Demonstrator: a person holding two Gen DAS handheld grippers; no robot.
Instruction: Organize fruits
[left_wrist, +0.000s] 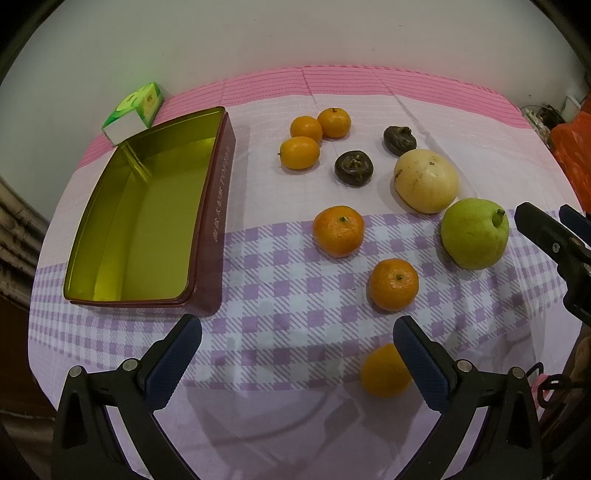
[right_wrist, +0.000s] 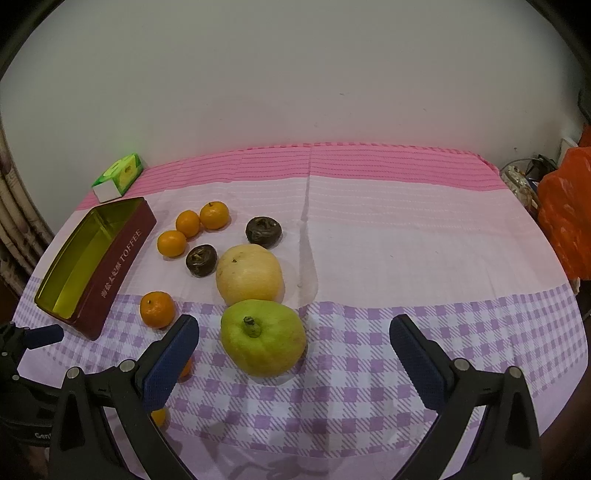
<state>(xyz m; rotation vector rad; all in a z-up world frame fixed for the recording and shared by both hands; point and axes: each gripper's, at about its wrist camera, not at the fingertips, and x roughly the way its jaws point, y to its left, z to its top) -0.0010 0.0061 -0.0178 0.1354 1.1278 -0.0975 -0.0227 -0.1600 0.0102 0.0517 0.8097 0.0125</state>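
Two grippers, left (left_wrist: 297, 354) and right (right_wrist: 293, 350), both spread wide and holding nothing, oranges (left_wrist: 338, 230), pears (right_wrist: 263, 336) mid-tablecloth (right_wrist: 406, 240), empty tin (left_wrist: 140, 221) lettered "TOFFEE" by left edge, green carton (right_wrist: 120, 177) at far-left corner.

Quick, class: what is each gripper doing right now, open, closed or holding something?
Left gripper: open, holding nothing, above the cloth.
Right gripper: open, holding nothing, just short of the green pear.
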